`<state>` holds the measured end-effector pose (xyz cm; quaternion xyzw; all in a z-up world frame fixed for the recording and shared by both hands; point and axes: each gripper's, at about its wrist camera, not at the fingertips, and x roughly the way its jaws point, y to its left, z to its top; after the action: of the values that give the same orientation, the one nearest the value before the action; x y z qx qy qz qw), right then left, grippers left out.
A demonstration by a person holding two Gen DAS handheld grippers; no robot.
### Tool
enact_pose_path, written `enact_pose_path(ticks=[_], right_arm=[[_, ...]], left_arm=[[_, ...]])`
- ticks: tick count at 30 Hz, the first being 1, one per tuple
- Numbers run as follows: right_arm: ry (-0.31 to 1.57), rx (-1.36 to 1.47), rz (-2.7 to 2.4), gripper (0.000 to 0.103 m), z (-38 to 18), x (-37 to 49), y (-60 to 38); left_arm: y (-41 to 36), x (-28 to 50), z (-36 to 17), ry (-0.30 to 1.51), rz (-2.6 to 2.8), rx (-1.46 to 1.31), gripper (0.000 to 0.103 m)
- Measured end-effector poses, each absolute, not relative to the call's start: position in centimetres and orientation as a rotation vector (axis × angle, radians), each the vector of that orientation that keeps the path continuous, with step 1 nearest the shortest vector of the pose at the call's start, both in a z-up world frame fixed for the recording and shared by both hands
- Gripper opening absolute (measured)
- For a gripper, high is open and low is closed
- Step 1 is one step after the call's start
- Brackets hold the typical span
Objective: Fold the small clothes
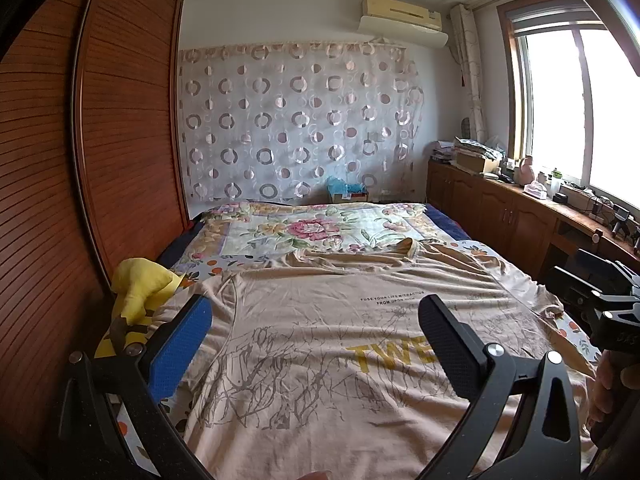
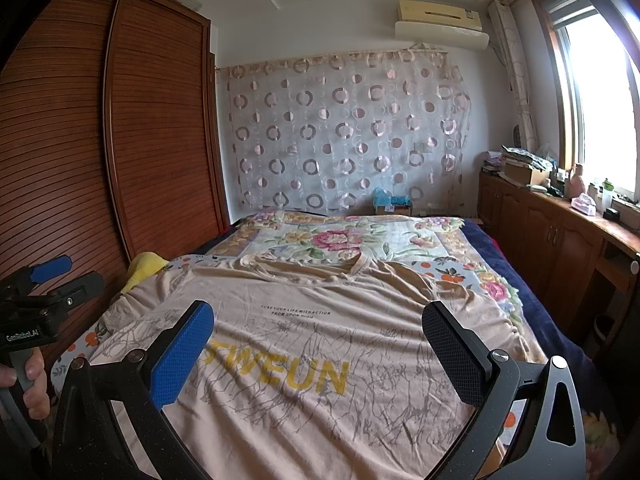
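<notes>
Both tools — left, right — gape wide over the wrinkled beige T-shirt.

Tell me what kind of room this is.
A home bedroom, most likely. A bed with a floral quilt fills the room, a slatted wooden wardrobe stands beside it, and a beige T-shirt lies spread on top for folding.

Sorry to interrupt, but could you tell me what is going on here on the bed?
A person holds a pair of tongs in each hand over a beige T-shirt spread face up on the bed. The left tongs and right tongs are both open and grip nothing. The shirt lies unfolded, so folding has not begun.
</notes>
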<state>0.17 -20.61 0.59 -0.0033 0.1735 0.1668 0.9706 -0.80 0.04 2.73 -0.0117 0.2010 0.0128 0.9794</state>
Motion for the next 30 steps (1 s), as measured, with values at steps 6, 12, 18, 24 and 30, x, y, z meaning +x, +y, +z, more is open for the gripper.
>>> enact_pose_path(ticks=[6, 12, 18, 24, 30], right_arm=[[0.35, -0.006, 0.337, 0.103, 0.6, 0.2, -20.6], [0.35, -0.005, 0.338, 0.103, 0.6, 0.1, -20.6], [0.349, -0.007, 0.337, 0.103, 0.6, 0.1, -20.6], [0.347, -0.005, 0.339, 0.103, 0.6, 0.0, -20.5], [0.344, -0.007, 0.339, 0.103, 0.7, -0.1, -20.4]], left_arm=[[0.0, -1.0, 3.2, 0.403, 0.027, -0.022, 0.103], [0.0, -1.0, 3.0, 0.402, 0.026, -0.02, 0.103], [0.0, -1.1, 3.4, 0.398, 0.025, -0.019, 0.103], [-0.1, -1.2, 3.6, 0.397, 0.025, -0.018, 0.103], [-0.2, -1.3, 3.5, 0.396, 0.027, -0.016, 0.103]])
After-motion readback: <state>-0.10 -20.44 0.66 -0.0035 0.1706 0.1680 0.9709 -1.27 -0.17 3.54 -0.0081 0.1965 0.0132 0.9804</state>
